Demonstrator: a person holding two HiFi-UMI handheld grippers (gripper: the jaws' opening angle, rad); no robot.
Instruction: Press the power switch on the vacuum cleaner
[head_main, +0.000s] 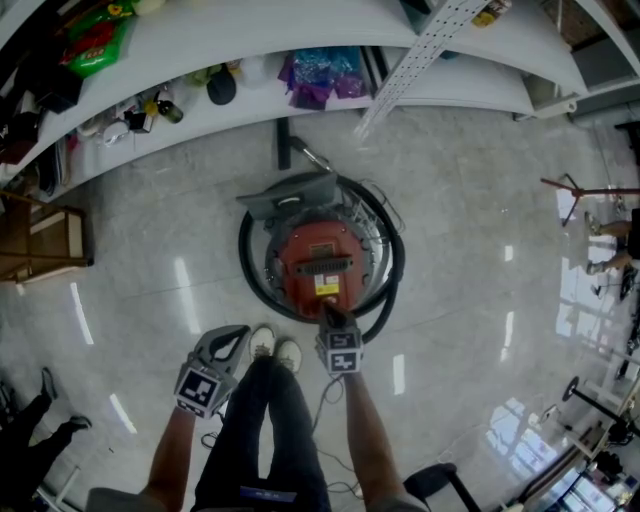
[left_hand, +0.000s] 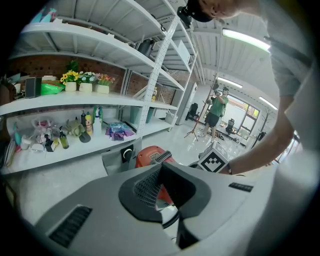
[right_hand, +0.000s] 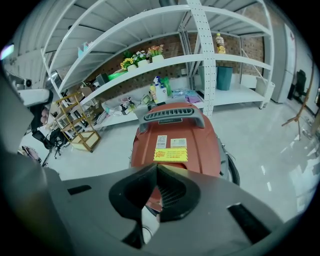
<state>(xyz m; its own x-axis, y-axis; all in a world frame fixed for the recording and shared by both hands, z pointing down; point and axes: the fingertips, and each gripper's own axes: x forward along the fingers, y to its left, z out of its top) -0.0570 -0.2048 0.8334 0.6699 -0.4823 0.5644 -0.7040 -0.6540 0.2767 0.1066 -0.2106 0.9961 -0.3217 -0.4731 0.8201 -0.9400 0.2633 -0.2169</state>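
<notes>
Head view looks steeply down; both gripper views face the vacuum cleaner (right_hand: 176, 142) nearby.

Bare left forearm (head_main: 172, 445) and right forearm (head_main: 368, 430) reach down. The grey plastic left gripper (head_main: 232, 338) hangs back with its jaws together. The matching right gripper (head_main: 330, 318) is further forward, and its jaws seem closed too.

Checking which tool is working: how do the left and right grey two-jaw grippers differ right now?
The right gripper is at the red round vacuum cleaner's near edge; the left gripper hangs back by the person's white shoes. The right gripper points nearly straight ahead at it; the left angles in from the side. Both are shut and empty.
</notes>
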